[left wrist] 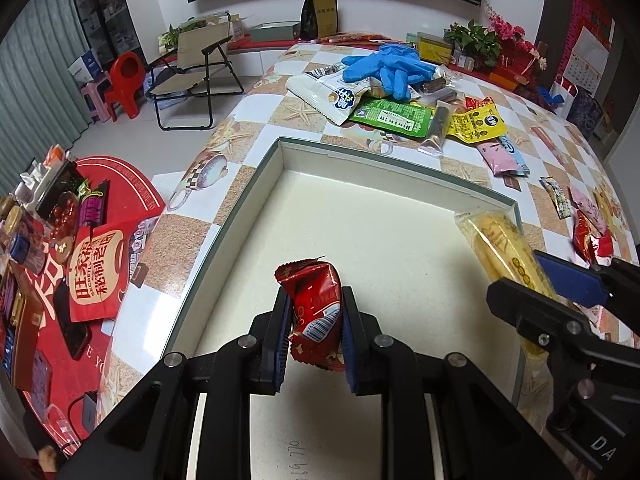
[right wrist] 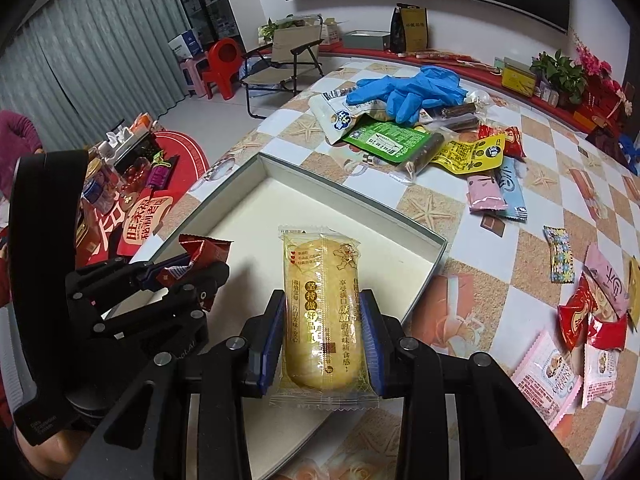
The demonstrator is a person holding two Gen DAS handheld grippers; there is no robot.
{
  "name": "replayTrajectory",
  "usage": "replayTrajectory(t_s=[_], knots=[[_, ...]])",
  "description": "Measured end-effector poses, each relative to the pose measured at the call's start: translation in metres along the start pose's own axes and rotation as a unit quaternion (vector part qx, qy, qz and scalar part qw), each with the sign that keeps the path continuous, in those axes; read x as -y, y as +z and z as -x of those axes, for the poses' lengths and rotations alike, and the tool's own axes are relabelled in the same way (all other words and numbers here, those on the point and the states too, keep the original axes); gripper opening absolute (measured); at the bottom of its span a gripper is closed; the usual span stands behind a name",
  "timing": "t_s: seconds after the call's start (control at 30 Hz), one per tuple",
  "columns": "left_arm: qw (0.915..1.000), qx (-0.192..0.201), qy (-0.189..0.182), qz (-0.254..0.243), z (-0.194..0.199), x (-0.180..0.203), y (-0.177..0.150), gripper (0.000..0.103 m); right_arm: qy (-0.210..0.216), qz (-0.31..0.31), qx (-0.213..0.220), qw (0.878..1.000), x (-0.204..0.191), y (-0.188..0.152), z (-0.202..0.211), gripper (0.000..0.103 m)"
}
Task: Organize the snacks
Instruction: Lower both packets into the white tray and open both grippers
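Progress: early. The box on the table holds nothing yet. The left gripper jaws clamp a red snack packet above the box's near end; the right gripper jaws clamp a yellow cake packet over its right edge. Remaining: loose snack pile beyond the box, under blue gloves; more packets right of the box. Nothing obstructs the box.

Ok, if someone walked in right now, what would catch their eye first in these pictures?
Probably the two snacks held over the empty white shallow box: a red foil snack packet in the left gripper and a long yellow cake packet in the right gripper. Next, the bright blue rubber gloves on the pile of snack packets at the far end of the checked tablecloth.
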State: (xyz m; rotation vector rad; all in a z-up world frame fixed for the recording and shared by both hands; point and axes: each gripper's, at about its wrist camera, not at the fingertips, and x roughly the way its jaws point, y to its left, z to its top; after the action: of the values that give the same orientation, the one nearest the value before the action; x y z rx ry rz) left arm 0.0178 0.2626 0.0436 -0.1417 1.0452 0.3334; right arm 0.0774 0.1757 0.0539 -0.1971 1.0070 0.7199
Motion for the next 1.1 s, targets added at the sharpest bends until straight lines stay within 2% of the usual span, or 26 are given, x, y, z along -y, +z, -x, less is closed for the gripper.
replayTrajectory(t_s=[1.1], knots=[[0.9999,-0.01,-0.002,-0.001,-0.025,-0.007,0.019,0.024,-0.012,-0.004,-0.014,1.0,0.002,0.013,-0.025,0.038]])
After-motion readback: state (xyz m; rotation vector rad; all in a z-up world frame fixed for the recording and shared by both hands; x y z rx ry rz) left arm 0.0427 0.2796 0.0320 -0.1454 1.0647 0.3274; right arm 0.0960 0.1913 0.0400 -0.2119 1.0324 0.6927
